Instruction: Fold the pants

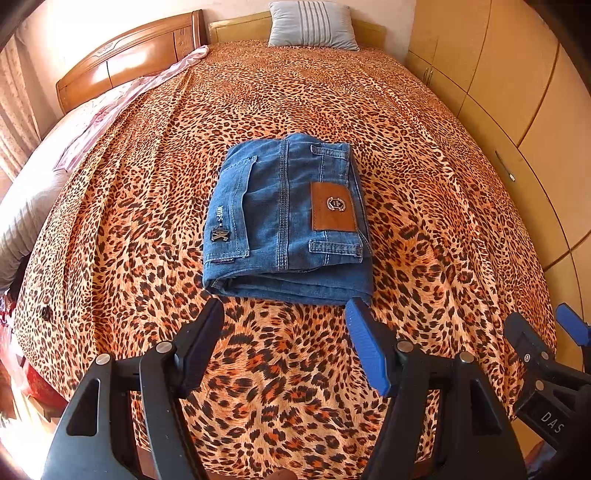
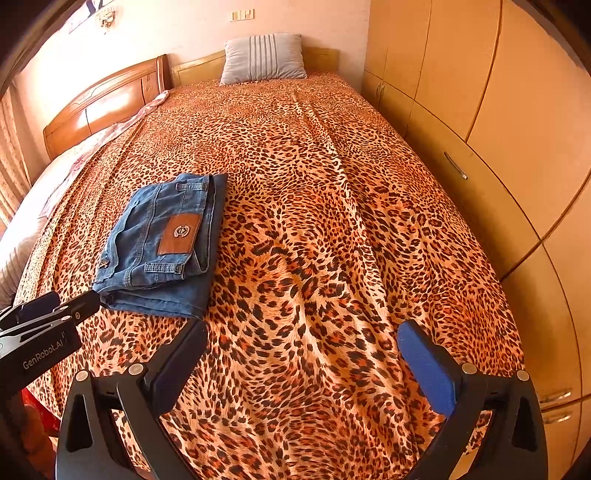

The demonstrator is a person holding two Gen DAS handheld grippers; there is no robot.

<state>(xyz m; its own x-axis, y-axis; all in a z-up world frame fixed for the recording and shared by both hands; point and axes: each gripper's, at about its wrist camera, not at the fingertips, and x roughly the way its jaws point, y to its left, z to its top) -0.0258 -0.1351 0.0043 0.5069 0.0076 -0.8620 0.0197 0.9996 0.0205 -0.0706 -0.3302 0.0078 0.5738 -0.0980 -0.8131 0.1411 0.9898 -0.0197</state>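
Observation:
Blue denim pants (image 1: pixel 284 218) lie folded into a compact stack on the leopard-print bed cover (image 1: pixel 424 206), with a brown leather patch on top. My left gripper (image 1: pixel 284 310) is open and empty, just short of the stack's near edge. My right gripper (image 2: pixel 301 328) is open and empty over bare cover, to the right of the pants (image 2: pixel 162 243). The right gripper also shows at the right edge of the left wrist view (image 1: pixel 546 325), and the left gripper shows at the left edge of the right wrist view (image 2: pixel 74 301).
A grey striped pillow (image 1: pixel 312 24) leans on the headboard at the far end. A wooden wardrobe (image 2: pixel 480 122) runs along the bed's right side. A second bed with pink bedding (image 1: pixel 96 110) adjoins on the left.

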